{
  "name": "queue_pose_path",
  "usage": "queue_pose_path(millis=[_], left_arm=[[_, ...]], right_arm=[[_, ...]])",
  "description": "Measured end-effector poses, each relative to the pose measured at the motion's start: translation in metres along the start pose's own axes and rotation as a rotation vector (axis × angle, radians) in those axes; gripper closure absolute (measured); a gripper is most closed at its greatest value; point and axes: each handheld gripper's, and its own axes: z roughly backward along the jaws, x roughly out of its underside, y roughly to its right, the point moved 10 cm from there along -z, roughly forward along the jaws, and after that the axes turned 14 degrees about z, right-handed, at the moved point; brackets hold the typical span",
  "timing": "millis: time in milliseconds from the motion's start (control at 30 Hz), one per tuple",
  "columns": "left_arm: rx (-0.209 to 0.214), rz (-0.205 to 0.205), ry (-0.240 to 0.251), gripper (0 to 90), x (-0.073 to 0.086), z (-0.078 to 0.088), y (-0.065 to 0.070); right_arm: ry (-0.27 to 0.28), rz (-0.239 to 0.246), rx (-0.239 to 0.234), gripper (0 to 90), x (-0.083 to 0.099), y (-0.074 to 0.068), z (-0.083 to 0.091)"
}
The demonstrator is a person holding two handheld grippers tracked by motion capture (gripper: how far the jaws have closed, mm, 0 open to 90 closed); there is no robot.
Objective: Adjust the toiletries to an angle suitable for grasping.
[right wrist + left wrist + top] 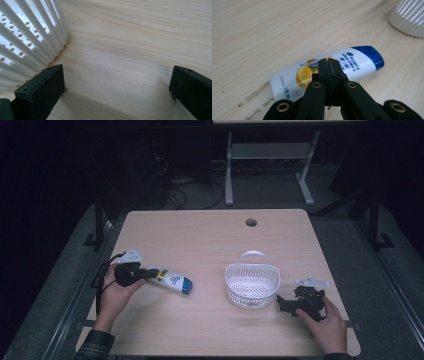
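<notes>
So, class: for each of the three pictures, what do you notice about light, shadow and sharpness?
High view: the table is evenly lit, the surroundings fall into darkness. Left gripper view: the shampoo bottle is sharp, the basket soft at the corner. Right gripper view: the black fingers cast soft shadows on the wood, the near basket slats blur.
</notes>
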Motion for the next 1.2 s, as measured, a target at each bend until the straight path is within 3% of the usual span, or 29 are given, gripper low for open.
queue_pose_path(millis=[567, 933, 1200], left_arm=[[-0.049, 0.023, 0.003, 90.0, -0.018, -0.029, -0.036], [-0.098, 0.057, -0.052, 90.0, -0.006, -0.047, -0.066], [-0.102, 0.078, -0.070, 90.0, 0.001, -0.048, -0.070]], right_arm=[[0.000, 0.000, 0.000, 0.0, 0.000, 0.000, 0.000], [0.000, 0.000, 0.000, 0.0, 0.000, 0.000, 0.000], [0.000, 0.000, 0.000, 0.0, 0.000, 0.000, 0.000]])
